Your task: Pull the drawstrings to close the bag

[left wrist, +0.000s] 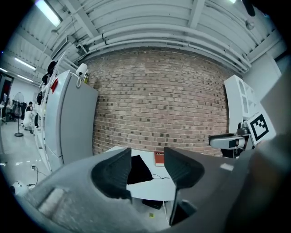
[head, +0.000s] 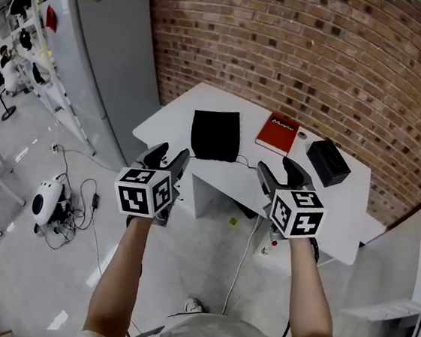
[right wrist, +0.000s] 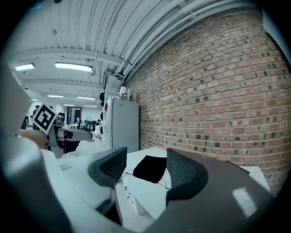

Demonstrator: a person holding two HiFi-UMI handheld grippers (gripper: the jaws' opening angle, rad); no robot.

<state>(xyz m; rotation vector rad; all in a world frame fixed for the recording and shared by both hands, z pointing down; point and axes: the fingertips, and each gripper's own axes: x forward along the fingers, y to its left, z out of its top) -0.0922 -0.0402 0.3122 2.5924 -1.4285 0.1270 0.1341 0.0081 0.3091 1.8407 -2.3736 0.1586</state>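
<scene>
Bag (head: pixel 215 134) first: black, lying flat on the white table (head: pixel 332 223), towards the far edge by the brick wall (head: pixel 329 57). A thin drawstring (head: pixel 246 163) trails loose from its near right corner across the tabletop. To its right lies a red book (head: pixel 277 132), and beyond that a black box (head: pixel 327 162), each clear of the others.

Both grippers are held out side by side in front of the table's near edge, over the grey floor and short of the bag. The left gripper (head: pixel 169 154) points towards the bag, its jaws standing wide apart with nothing between them. In the left gripper view, the bag (left wrist: pixel 138 170) and the book (left wrist: pixel 159 158) show through the gap, far off on the table.

The right gripper (head: pixel 277 168) matches it: jaws spread, nothing in them. In the right gripper view the bag (right wrist: pixel 150 167) lies ahead between the two pads, with the string (right wrist: pixel 166 185) curling off its corner, untouched.

A tall grey cabinet (head: pixel 109 62) stands left of the table.
</scene>
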